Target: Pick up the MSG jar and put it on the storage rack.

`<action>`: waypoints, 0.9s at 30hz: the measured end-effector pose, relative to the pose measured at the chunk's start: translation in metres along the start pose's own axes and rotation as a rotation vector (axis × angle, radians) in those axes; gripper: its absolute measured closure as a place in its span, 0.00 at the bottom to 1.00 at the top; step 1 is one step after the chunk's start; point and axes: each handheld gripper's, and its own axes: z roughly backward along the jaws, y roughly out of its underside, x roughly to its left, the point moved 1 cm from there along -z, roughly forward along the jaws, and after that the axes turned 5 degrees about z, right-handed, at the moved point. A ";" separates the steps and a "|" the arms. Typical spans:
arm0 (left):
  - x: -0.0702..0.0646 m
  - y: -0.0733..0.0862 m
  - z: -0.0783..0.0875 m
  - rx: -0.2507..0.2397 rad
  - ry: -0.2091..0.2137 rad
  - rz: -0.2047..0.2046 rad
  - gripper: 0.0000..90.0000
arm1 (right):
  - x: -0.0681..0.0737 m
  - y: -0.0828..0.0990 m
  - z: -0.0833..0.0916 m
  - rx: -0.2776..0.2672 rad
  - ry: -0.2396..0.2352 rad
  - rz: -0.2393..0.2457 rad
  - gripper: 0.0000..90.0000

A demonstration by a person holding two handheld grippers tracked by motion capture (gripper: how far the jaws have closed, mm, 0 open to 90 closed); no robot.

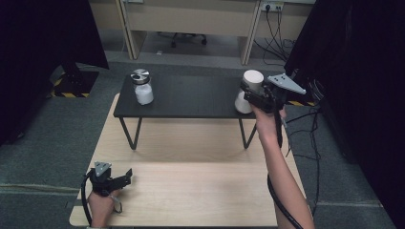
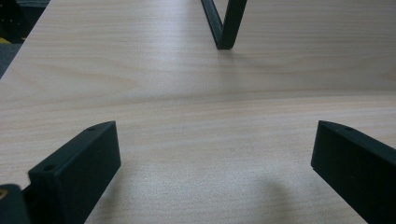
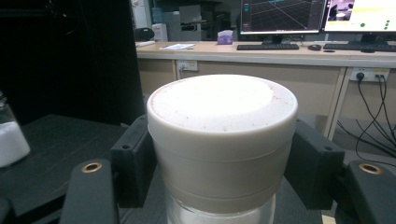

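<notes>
My right gripper (image 1: 249, 93) is shut on the white lid (image 3: 222, 135) of a jar (image 1: 247, 93) at the right end of the low black shelf (image 1: 191, 98); the jaws press the lid's two sides, and clear glass (image 3: 219, 215) shows just below it. A second glass jar (image 1: 142, 87), with a metal lid and white contents, stands at the shelf's left end and appears at the left edge of the right gripper view as jar (image 3: 10, 137). My left gripper (image 1: 125, 177) rests low on the wooden table (image 1: 191, 186) near its front left, open, with bare wood between its jaws (image 2: 212, 158).
The black shelf stands on thin metal legs (image 2: 223, 23) on the light wooden table. Black curtains hang at both sides. Beyond the table are a desk with monitors (image 3: 280, 16), cables (image 1: 279, 28) and a wall socket.
</notes>
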 end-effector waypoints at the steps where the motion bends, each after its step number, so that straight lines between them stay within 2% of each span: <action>1: 0.000 0.000 0.000 0.000 0.000 0.000 0.01 | 0.000 0.000 -0.001 -0.001 0.002 0.002 0.38; 17: -0.001 0.000 0.000 0.001 0.002 -0.012 0.01 | -0.002 -0.002 -0.020 0.019 0.021 -0.008 0.38; 27: -0.001 0.000 0.000 0.003 -0.001 -0.013 0.01 | -0.004 -0.001 -0.022 0.018 0.018 -0.005 0.38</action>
